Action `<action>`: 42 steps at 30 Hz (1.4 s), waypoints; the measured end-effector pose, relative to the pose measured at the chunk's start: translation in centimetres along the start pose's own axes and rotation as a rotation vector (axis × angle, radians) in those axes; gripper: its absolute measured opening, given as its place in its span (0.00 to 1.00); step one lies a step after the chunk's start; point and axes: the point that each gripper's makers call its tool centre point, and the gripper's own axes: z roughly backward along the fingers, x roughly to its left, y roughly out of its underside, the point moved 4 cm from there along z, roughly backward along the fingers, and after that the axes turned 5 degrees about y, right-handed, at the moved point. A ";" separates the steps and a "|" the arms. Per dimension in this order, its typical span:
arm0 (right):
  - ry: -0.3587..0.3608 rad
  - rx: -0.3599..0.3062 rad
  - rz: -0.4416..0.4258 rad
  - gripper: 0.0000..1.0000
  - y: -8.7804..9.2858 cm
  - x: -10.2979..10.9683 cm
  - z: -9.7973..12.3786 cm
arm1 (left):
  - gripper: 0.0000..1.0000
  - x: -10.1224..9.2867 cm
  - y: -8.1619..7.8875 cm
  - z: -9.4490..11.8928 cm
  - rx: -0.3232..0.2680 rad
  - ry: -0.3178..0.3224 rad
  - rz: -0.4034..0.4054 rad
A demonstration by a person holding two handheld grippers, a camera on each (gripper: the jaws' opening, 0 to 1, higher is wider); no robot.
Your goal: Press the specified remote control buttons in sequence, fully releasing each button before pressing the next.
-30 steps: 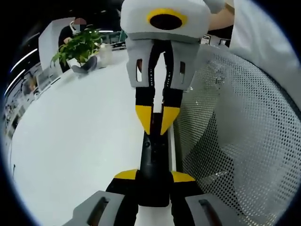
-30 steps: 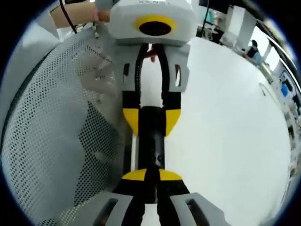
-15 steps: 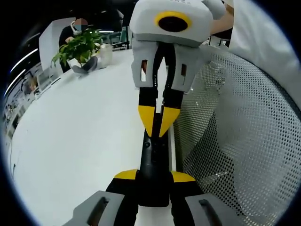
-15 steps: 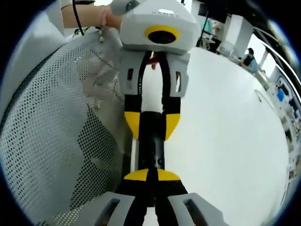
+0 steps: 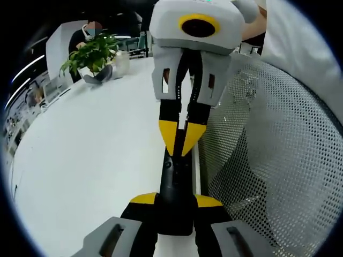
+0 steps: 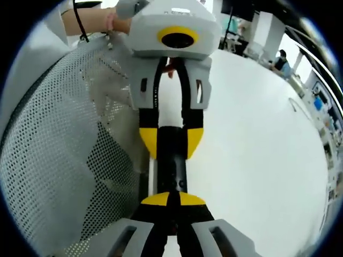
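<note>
One remote (image 5: 176,184), two tools, one plant (image 5: 91,52), one mesh basket (image 5: 278,160).

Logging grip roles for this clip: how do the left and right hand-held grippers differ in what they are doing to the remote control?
The left hand-held gripper clamps the black remote control by its sides, jaws apart around the body; the right hand-held gripper has its jaws shut together, tips bearing down on the remote's face. The left one holds one end; the right one meets it from the opposite end. Both have yellow-tipped black jaws and line up along the remote.

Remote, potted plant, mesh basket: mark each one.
remote (image 5: 176,182): left gripper view, black body above the left gripper's jaws.
potted plant (image 5: 91,52): left gripper view, green leaves.
mesh basket (image 6: 59,160): right gripper view, perforated white wall.
</note>
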 end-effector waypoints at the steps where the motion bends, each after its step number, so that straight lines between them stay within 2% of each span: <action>1: 0.005 0.007 0.023 0.00 -0.1 0.1 0.0 | 0.24 0.0 0.0 0.0 0.000 0.000 0.000; 5: 0.042 -0.017 -0.023 0.00 -0.1 -0.1 -0.2 | 0.24 0.0 0.0 0.0 0.002 -0.003 0.000; 8: 0.033 -0.024 -0.065 0.00 -0.1 -0.1 -0.1 | 0.24 0.0 0.0 0.0 0.004 -0.002 -0.001; 16: 0.017 -0.035 -0.105 0.00 0.1 0.2 0.0 | 0.24 0.0 0.0 0.0 -0.003 -0.003 0.004; 21: -0.038 -0.022 -0.185 0.00 0.1 -0.3 -0.2 | 0.24 0.0 0.0 0.0 0.004 0.003 -0.006; 27: -0.038 -0.035 -0.175 0.00 0.2 -0.1 -0.1 | 0.24 0.0 -0.1 0.0 0.014 0.006 -0.012; 33: -0.052 -0.069 -0.235 0.00 0.4 -0.3 0.2 | 0.24 0.0 0.0 0.0 0.004 0.005 -0.008; 42: -0.034 -0.037 -0.247 0.00 1.2 -0.3 0.5 | 0.24 0.0 0.0 0.0 0.000 0.008 -0.004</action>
